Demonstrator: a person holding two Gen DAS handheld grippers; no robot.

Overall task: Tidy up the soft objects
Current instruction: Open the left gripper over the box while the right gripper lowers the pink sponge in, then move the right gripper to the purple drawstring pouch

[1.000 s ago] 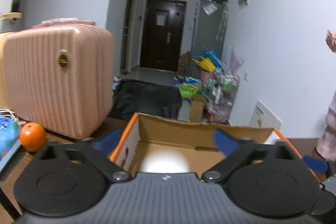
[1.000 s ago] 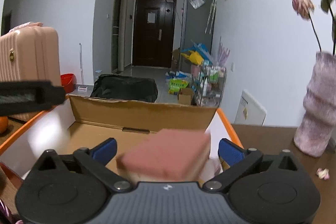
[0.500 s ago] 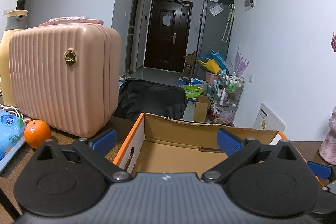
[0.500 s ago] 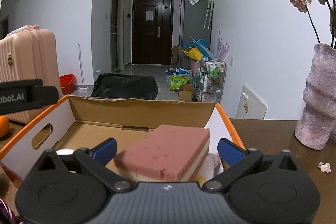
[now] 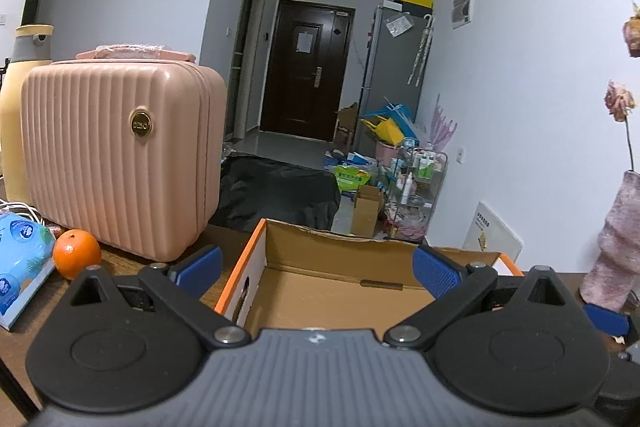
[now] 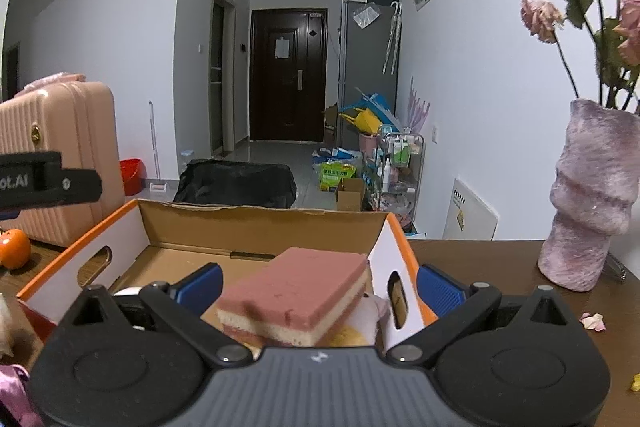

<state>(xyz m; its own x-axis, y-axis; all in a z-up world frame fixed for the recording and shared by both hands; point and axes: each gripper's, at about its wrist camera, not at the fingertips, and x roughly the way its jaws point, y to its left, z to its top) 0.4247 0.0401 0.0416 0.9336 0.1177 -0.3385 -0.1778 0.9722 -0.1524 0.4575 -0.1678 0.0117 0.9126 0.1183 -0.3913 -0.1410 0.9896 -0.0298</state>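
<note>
An open cardboard box [image 5: 340, 247] with orange edges stands on the brown table, right in front of both grippers. My left gripper [image 5: 316, 267] hovers open over its near left corner with nothing between the fingers. In the right wrist view a pink and cream layered sponge block [image 6: 296, 287] lies tilted inside the box [image 6: 260, 231], on top of pale and yellow soft things [image 6: 372, 311]. My right gripper [image 6: 320, 287] is open wide around the block, its blue pads [image 6: 440, 291] apart from it. A white round thing [image 6: 128, 291] peeks out at the box's near left.
A pink ribbed suitcase [image 5: 120, 155], an orange [image 5: 76, 259] and a blue tissue pack [image 5: 20, 259] sit left of the box. A fuzzy purple vase [image 6: 588, 203] with dried roses stands to the right, with petals [image 6: 592, 321] on the table. The left gripper's body [image 6: 48, 183] shows at the left edge.
Both grippers have risen and drawn back a little from the box. The sponge block stays in the box, now sharp instead of blurred. The left view no longer shows the white ball.
</note>
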